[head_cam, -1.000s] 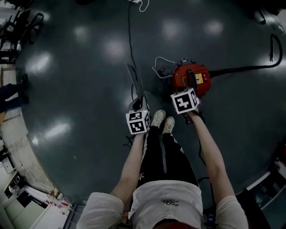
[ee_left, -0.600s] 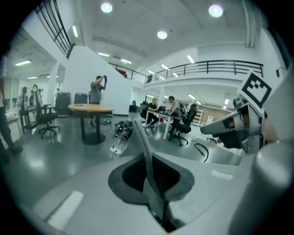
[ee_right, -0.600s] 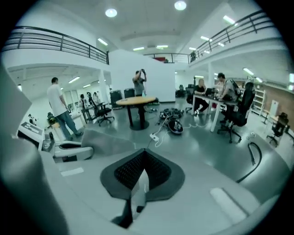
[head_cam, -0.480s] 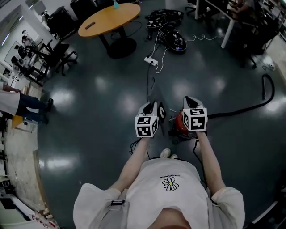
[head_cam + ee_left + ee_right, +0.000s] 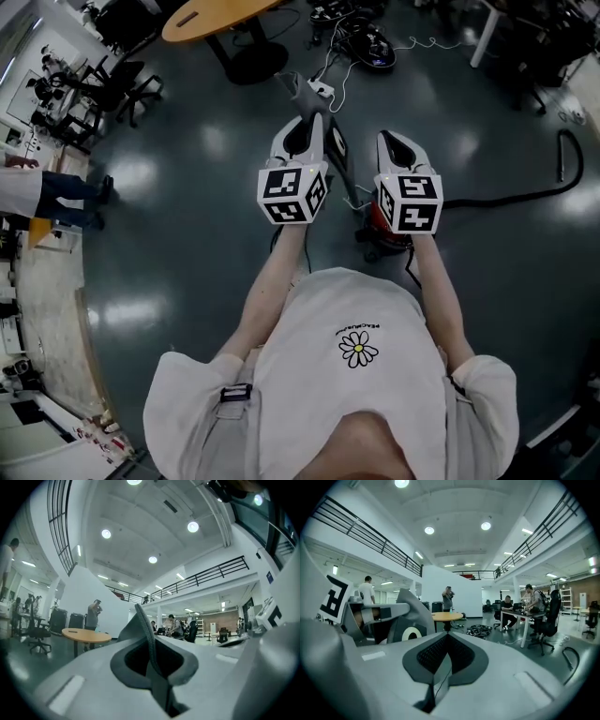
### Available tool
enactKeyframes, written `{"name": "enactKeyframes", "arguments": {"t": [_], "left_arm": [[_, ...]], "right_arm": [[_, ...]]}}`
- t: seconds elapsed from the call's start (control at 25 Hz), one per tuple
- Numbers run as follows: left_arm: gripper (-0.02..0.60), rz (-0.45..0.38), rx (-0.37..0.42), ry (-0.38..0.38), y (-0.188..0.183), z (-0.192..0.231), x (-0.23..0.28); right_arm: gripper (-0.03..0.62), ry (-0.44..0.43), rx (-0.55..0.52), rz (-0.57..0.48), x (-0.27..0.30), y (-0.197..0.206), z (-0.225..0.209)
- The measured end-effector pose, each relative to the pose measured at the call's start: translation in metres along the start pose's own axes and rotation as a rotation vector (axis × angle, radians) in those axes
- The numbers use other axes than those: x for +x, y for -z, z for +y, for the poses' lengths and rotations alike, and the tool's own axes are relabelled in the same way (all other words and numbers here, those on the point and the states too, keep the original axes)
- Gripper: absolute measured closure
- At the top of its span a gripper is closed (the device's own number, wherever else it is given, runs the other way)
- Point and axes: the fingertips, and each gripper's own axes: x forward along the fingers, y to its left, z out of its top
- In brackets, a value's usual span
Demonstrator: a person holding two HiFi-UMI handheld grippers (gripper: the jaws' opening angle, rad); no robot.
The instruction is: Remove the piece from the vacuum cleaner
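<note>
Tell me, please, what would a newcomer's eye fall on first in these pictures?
The two marker-cube grippers held up side by side mid-frame: the left gripper is shut on a grey piece jutting past its jaws, and the right gripper is shut on nothing. Beneath the right one, the red vacuum cleaner sits on the dark floor, with its black hose trailing right.

An open-plan office hall; round wooden table [image 5: 220,16], desks [image 5: 519,614], swivel chairs [image 5: 549,618]; railed mezzanine [image 5: 211,576] above.
</note>
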Motion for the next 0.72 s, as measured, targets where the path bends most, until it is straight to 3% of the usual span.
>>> {"name": "enactKeyframes", "arguments": {"t": [0.2, 0.72], "left_arm": [[0.564, -0.022, -0.010, -0.004, -0.015, 0.000, 0.003], [0.564, -0.010, -0.056, -0.020, -0.004, -0.005, 0.011]], "right_arm": [[0.574, 0.029, 0.005, -0.050, -0.007, -0.010, -0.002], [0.574, 0.033, -0.034, -0.056, -0.018, -0.014, -0.010]]}}
